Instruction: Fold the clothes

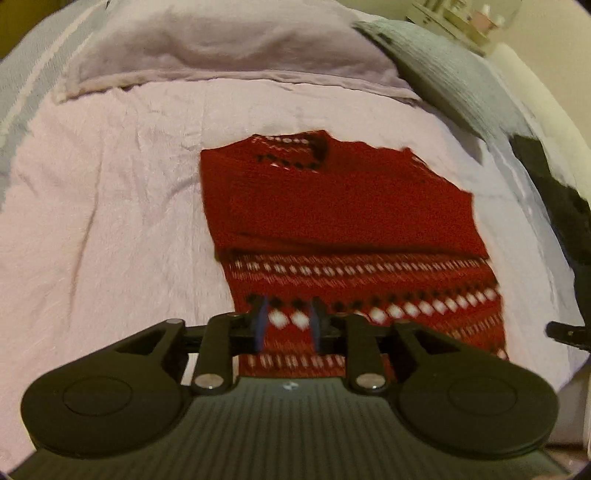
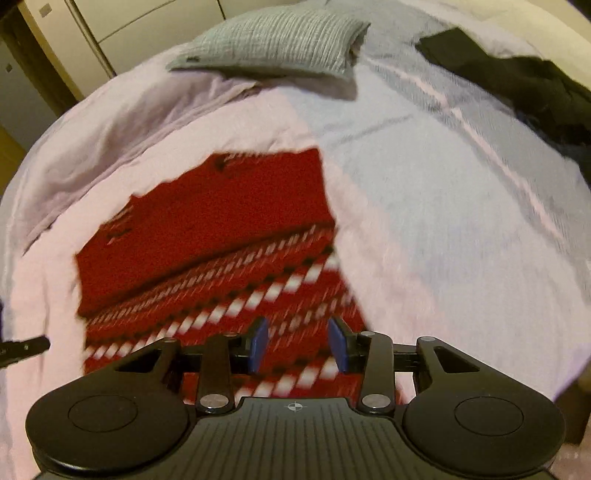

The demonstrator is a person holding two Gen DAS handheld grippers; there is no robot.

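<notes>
A red knitted sweater with bands of white and black diamonds lies flat on the pink bedspread, its sleeves folded in over the body. My left gripper is open above the sweater's near left hem, with nothing between its blue pads. In the right wrist view the same sweater lies ahead and to the left. My right gripper is open above the sweater's near right hem and holds nothing. The right gripper's tip also shows at the right edge of the left wrist view.
A lilac pillow lies at the head of the bed. A grey ribbed cushion lies beside it. A black garment lies at the bed's far right. Cupboard doors stand behind the bed.
</notes>
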